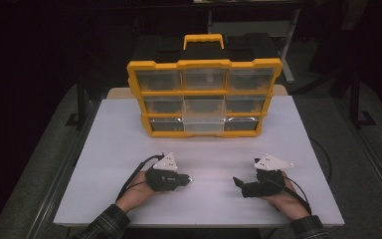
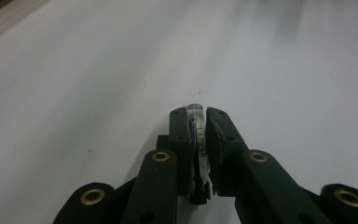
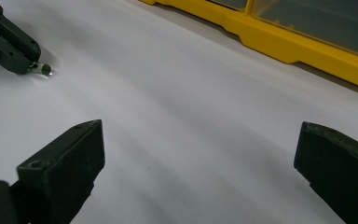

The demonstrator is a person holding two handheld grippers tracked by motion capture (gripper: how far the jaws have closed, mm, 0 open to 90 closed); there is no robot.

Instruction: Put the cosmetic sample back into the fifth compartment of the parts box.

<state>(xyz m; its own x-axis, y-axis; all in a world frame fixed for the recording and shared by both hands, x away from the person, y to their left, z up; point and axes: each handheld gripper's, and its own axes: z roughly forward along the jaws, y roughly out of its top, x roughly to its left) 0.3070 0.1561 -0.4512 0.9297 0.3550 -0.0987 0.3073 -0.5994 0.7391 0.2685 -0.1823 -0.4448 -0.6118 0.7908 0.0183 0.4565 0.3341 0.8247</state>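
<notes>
A small clear glass tube (image 2: pixel 197 133) with dark lettering on it is pinched lengthwise between the jaws of my left gripper (image 2: pixel 200 112), its rounded tip poking out just past the pads. My left gripper (image 1: pixel 188 179) lies low on the white table (image 1: pixel 119 144) at the front left, pointing right. In the right gripper view the tube's tip (image 3: pixel 44 70) shows at the end of the left gripper (image 3: pixel 25 63). My right gripper (image 1: pixel 237 182) rests at the front right, pointing left toward the other. Its jaws (image 3: pixel 198 140) stand wide apart with only bare table between them.
A yellow organizer (image 1: pixel 204 94) with three rows of clear drawers and a carry handle stands upright at the table's far middle; its lower edge (image 3: pixel 279 42) shows in the right gripper view. Dark floor and metal frame legs surround the table.
</notes>
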